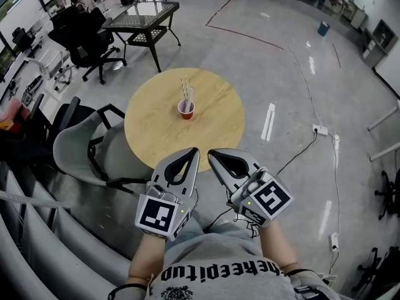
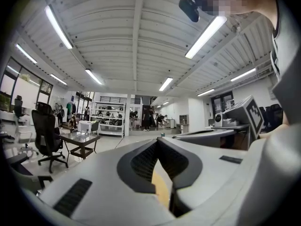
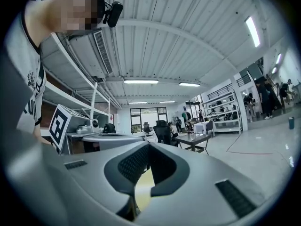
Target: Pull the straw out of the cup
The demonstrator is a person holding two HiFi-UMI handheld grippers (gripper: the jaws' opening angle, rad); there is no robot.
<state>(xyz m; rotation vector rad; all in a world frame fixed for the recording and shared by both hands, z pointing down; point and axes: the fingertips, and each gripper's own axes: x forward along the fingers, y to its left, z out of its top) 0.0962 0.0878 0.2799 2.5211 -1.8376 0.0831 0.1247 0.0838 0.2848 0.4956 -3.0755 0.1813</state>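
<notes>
Two-handed pose: holding left gripper [image 1: 192, 152] and right gripper [image 1: 212, 155] side by side at near edge of desk [image 1: 156, 130], each pressed together on nothing; hovering well apart from cup [image 1: 185, 109], standing mid-desk with straws [image 1: 185, 87] inside.

One round table [image 1: 215, 133], one cup [image 1: 185, 109], seemingly two straws [image 1: 185, 87], one grey chair [image 1: 75, 147], one glass table [image 1: 145, 14], two grippers: left gripper [image 1: 195, 150], right gripper [image 1: 210, 153].
</notes>
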